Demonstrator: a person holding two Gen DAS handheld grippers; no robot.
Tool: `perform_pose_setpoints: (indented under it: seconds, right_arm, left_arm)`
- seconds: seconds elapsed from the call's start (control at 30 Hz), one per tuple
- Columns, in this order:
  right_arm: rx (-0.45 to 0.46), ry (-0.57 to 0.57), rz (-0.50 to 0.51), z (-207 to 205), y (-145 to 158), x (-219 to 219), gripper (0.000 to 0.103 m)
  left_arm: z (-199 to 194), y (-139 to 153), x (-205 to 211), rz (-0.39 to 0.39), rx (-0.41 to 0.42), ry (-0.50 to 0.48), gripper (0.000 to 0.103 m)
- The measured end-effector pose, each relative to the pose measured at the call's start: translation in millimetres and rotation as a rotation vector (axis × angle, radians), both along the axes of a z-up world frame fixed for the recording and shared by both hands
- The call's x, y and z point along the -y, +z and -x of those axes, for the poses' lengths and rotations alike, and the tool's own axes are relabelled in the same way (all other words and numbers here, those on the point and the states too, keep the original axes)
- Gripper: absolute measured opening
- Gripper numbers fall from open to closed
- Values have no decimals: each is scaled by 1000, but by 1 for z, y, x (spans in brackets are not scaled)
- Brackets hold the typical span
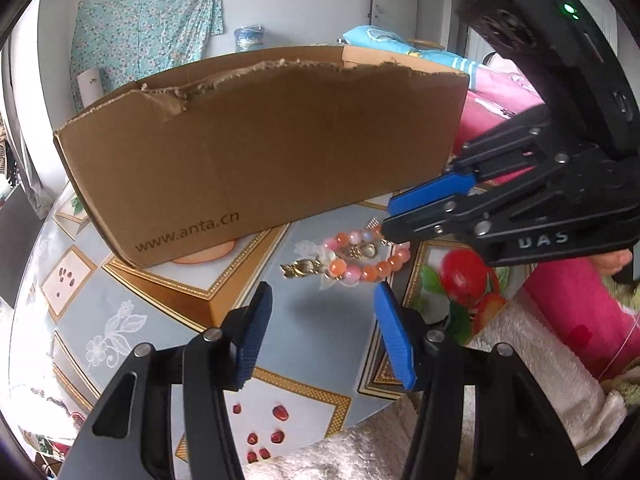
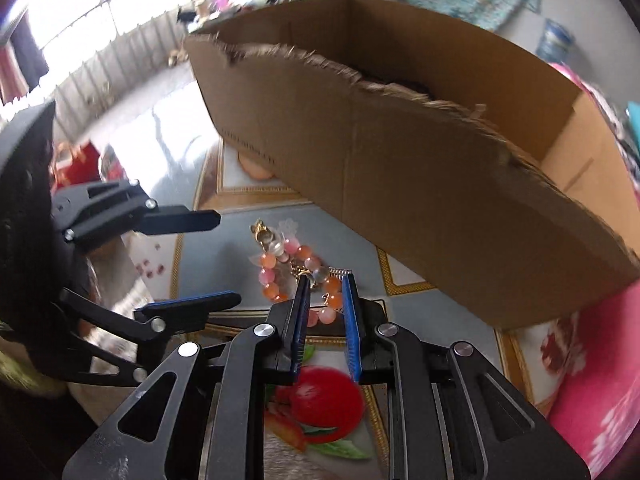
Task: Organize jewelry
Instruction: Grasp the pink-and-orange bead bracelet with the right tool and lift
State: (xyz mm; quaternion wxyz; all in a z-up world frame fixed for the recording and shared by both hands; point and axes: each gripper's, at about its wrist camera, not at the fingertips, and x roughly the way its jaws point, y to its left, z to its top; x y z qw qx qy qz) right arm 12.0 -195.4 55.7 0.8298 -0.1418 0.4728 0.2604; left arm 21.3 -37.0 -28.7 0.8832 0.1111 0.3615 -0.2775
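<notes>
An orange and pink bead bracelet (image 1: 362,258) with gold charms lies on the patterned tablecloth in front of a torn cardboard box (image 1: 260,152). It also shows in the right wrist view (image 2: 296,276). My left gripper (image 1: 320,300) is open, hovering just short of the bracelet. My right gripper (image 2: 325,282) has its blue pads narrowly apart around beads at the bracelet's near edge; in the left wrist view it (image 1: 390,216) reaches in from the right. The box (image 2: 420,184) stands just behind the bracelet, open at the top.
The table (image 1: 132,288) carries a glossy cloth with fruit pictures. A white fluffy cloth (image 1: 532,364) and pink fabric (image 1: 580,312) lie at the table's right edge. The left gripper (image 2: 200,256) shows at the left of the right wrist view.
</notes>
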Motion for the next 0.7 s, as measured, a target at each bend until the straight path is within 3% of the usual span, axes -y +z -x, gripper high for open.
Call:
perform_pose_setpoints:
  seconds: [0.17,0.3,0.47,0.7]
  right_arm:
    - [-24,24,64,-7,-7,-8,13]
    - [-44,19,58,-9,-6,-8,8]
    - [-58,-6,-26,-12,13,-3,8]
    - [-103,-55,-241,-19,45,7,8]
  left_arm:
    - [2,-4,3,3,3,-7,52]
    - [1,-8,0,22,-1,-5,52]
    - [2,-10,-7,43,-8,-6,52]
    - [5,-9,-9,52,-4,-7,52]
